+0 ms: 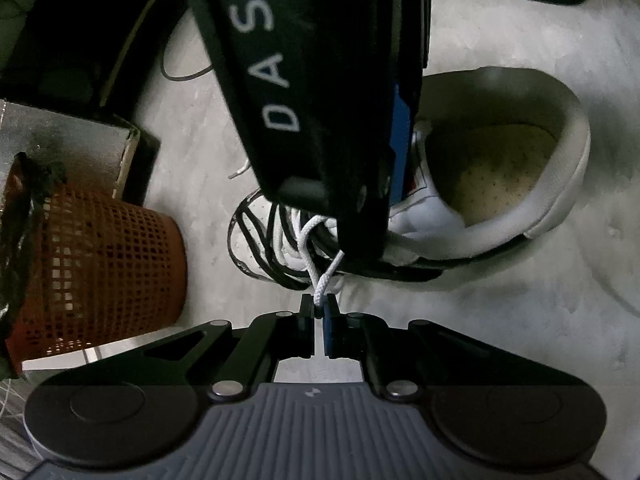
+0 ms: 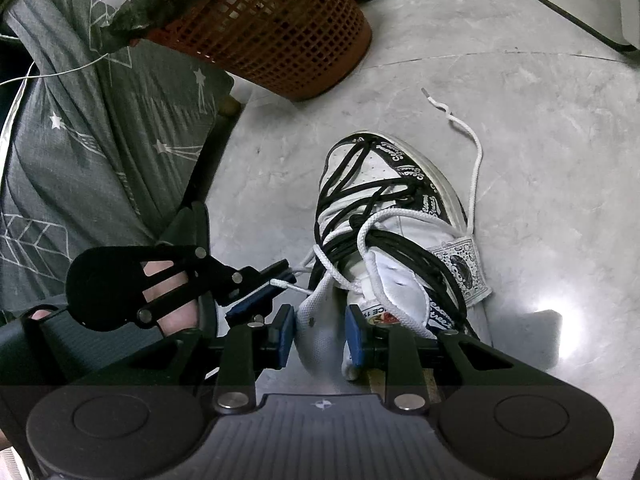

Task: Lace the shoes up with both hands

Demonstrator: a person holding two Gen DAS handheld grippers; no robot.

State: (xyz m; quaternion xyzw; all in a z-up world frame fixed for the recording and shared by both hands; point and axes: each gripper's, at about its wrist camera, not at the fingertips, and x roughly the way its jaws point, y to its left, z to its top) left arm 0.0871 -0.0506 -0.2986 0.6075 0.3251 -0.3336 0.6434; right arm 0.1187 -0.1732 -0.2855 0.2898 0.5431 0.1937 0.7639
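Pinching the white lace (image 1: 322, 285), left claw (image 1: 319, 312); right claw (image 2: 320, 334) grips tongue (image 2: 320, 320).

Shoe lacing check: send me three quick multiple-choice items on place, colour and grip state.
1. Where is the mesh basket?
A. on the floor beyond the shoe's toe
B. inside the shoe
C. in a gripper

2. What colour is the lace in the left gripper?
A. red
B. white
C. green

3. What is the right gripper doing?
A. hanging open, away from the shoe
B. pinching the basket
C. closed on the shoe tongue

Answers: 1 A, it lies past the toe. 2 B, white cord between the pads. 3 C, both pads press the tongue.
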